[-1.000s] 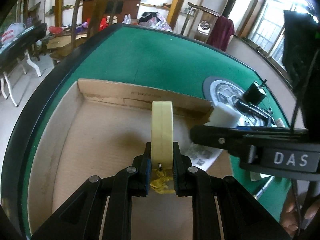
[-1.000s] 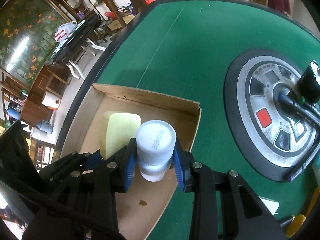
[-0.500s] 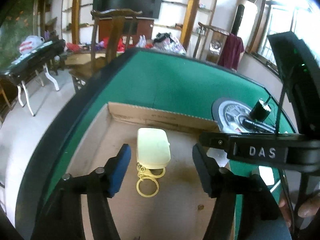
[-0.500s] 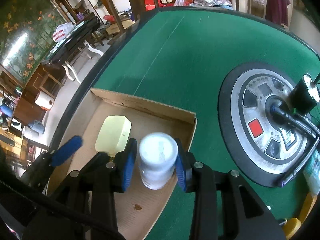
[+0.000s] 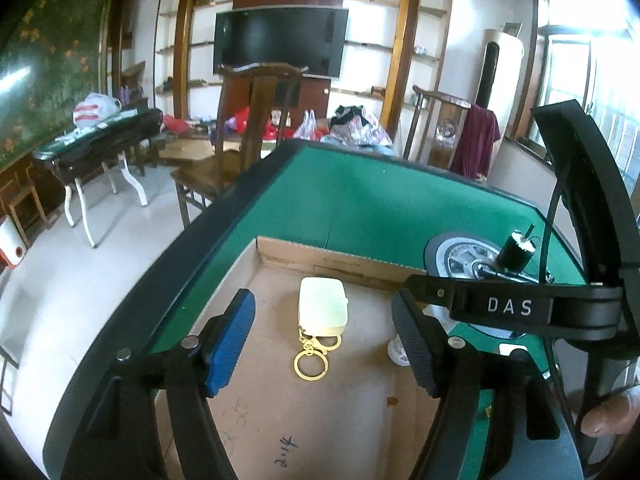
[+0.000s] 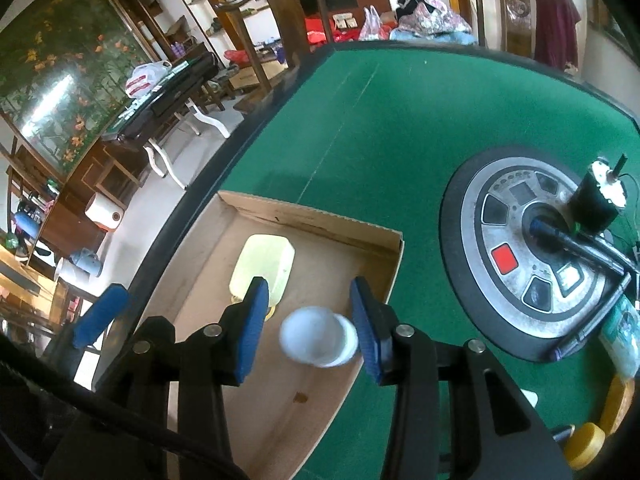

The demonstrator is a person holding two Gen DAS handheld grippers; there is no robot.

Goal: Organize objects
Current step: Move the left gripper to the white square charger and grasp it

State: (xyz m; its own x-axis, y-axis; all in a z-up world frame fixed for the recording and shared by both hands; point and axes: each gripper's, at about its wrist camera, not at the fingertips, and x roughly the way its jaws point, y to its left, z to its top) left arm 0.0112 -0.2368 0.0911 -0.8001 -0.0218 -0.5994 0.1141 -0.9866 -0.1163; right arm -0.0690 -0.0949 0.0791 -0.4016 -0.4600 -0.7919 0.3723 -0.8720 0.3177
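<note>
A shallow cardboard box point(image 5: 360, 268) point(image 6: 312, 216) sits on the green table. A pale yellow case point(image 5: 323, 306) point(image 6: 266, 266) with a gold key ring point(image 5: 311, 364) lies flat inside it. My left gripper point(image 5: 320, 340) is open and empty, raised above the case. My right gripper point(image 6: 308, 320) is open; a white plastic jar point(image 6: 318, 336) sits blurred between its spread fingers, inside the box near the right wall, not gripped. The jar shows partly behind my left gripper's right finger in the left wrist view point(image 5: 396, 350).
A round grey and black control panel point(image 6: 536, 256) point(image 5: 464, 256) sits in the table's middle with a black cylinder point(image 6: 596, 196) and black pens on it. Yellow items point(image 6: 588, 440) lie at the right edge. A wooden chair point(image 5: 248, 128) stands beyond the table.
My left gripper opened, dropped the yellow case flat into the box and rose. My right gripper opened and let go of the white jar over the box.
</note>
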